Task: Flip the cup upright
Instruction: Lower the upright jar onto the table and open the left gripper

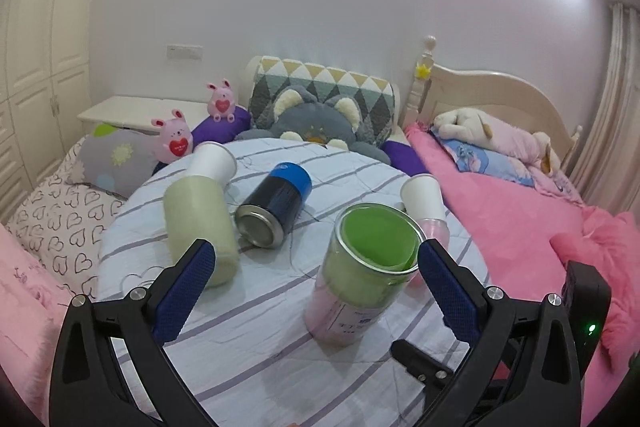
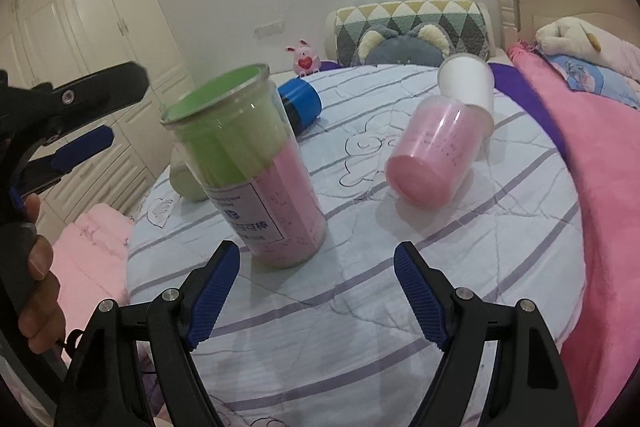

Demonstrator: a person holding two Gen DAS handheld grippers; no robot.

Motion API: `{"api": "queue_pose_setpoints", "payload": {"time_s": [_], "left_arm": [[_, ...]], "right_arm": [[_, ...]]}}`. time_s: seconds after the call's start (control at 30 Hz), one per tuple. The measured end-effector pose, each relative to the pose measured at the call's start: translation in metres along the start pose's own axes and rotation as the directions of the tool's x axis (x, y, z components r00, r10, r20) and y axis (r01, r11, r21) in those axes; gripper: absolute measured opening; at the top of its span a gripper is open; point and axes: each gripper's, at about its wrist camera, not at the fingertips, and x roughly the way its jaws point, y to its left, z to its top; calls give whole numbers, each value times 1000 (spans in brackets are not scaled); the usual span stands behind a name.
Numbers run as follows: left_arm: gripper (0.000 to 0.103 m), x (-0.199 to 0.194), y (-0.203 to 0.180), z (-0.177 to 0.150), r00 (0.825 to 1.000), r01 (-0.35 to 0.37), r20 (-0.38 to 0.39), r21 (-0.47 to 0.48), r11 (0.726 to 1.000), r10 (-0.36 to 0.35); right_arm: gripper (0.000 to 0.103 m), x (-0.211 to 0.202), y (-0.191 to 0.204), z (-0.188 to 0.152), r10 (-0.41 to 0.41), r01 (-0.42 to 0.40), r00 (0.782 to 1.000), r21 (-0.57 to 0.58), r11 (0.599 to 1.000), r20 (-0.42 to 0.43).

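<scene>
One clear cup, lined green and pink, already stands upright on the striped round cushion on the bed, mouth up. Your left gripper has its jaws spread wide, apart from its rim; your right gripper is spread too, holding nothing. Left to do, by the look of it: the pink cup, pale green cup, blue-capped can and two white paper cups lie on their sides.

The upright cup hides most of the pink cup; its label print is unreadable
</scene>
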Motion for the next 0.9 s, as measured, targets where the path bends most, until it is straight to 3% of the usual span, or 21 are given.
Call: {"api": "queue_pose_setpoints", "payload": {"time_s": [0.53,0.9], "left_arm": [[102,-43,30,-16,988,-154,-9,48,987,154],[103,-76,38,-28,989,-142,-28,51,989,143]], "right_arm": [[81,-43,42,0,-39,39,996,-5,999,79],[81,-86,65,-1,-131,128,977,32,991,169]]}}
